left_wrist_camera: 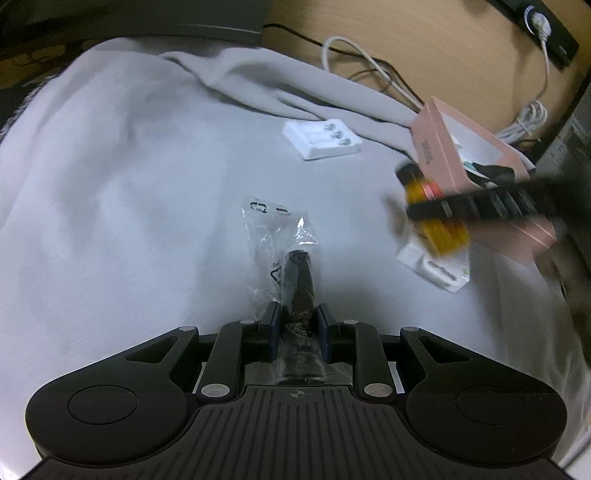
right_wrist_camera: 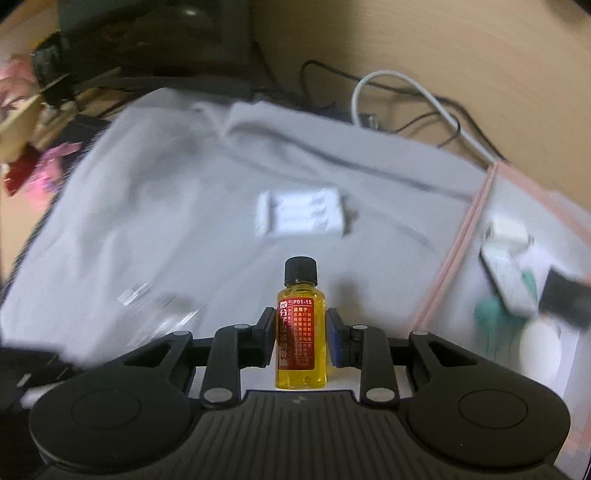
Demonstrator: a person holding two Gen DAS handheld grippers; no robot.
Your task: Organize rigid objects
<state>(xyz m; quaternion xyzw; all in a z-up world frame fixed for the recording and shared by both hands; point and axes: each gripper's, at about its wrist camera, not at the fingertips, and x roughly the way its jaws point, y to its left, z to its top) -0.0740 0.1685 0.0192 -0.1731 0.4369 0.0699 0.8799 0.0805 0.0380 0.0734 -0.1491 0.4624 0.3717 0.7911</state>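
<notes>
Cloth point(left_wrist_camera: 129, 177), grey and rumpled, covers the wooden surface point(left_wrist_camera: 424, 33); cables point(left_wrist_camera: 373, 70) trail at one o'clock. Left hand-held gripper point(left_wrist_camera: 297, 325) pinches a bagged dark part point(left_wrist_camera: 295, 280). Right hand-held gripper point(right_wrist_camera: 301, 332) clamps the yellow bottle point(right_wrist_camera: 301, 332); the pink box point(right_wrist_camera: 532, 258) at three o'clock is blurred.

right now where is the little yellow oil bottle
In the right wrist view the yellow oil bottle stands upright between the pads of the right hand-held gripper, over the grey cloth, with the pink box to its right.
</notes>
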